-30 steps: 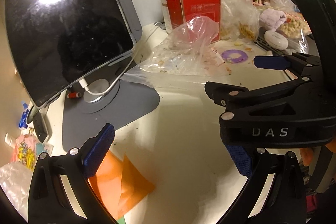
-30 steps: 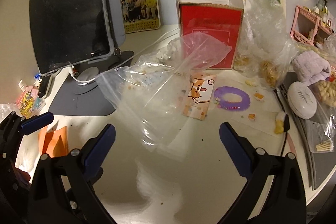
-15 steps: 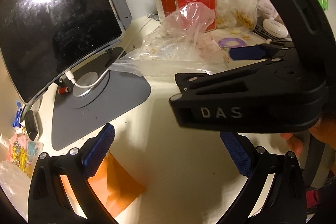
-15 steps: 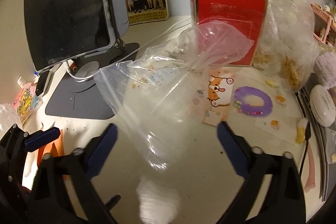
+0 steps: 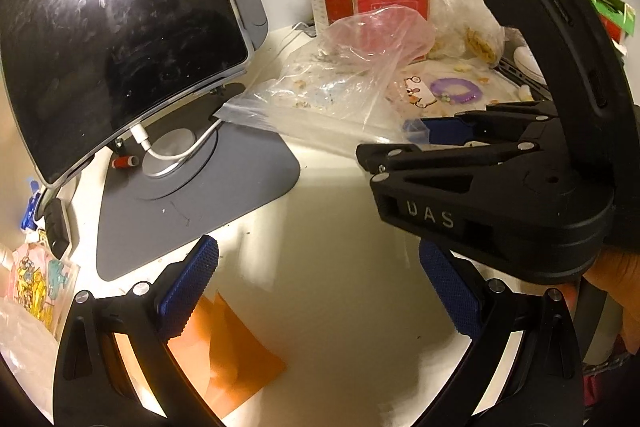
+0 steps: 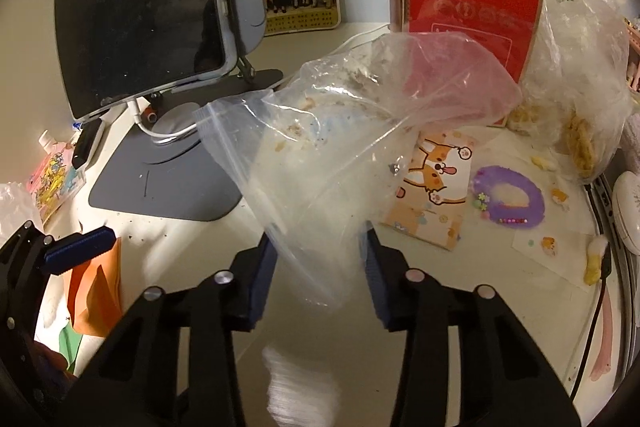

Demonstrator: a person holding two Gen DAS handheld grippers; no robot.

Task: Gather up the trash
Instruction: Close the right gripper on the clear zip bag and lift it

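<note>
A clear, crumb-soiled zip bag lies crumpled on the white desk, its near corner between the fingers of my right gripper. The jaws stand partly closed around the bag, with a gap left between the pads. In the left wrist view the same bag lies ahead, and the right gripper reaches its edge. My left gripper is open and empty over bare desk, beside an orange paper scrap.
A tablet on a grey stand is at the left. A red carton and a snack bag stand behind. A corgi card, purple ring and crumbs lie to the right.
My right gripper moved forward to the zip bag and its jaws narrowed around the bag's corner. The left gripper stayed open and drew back slightly.
</note>
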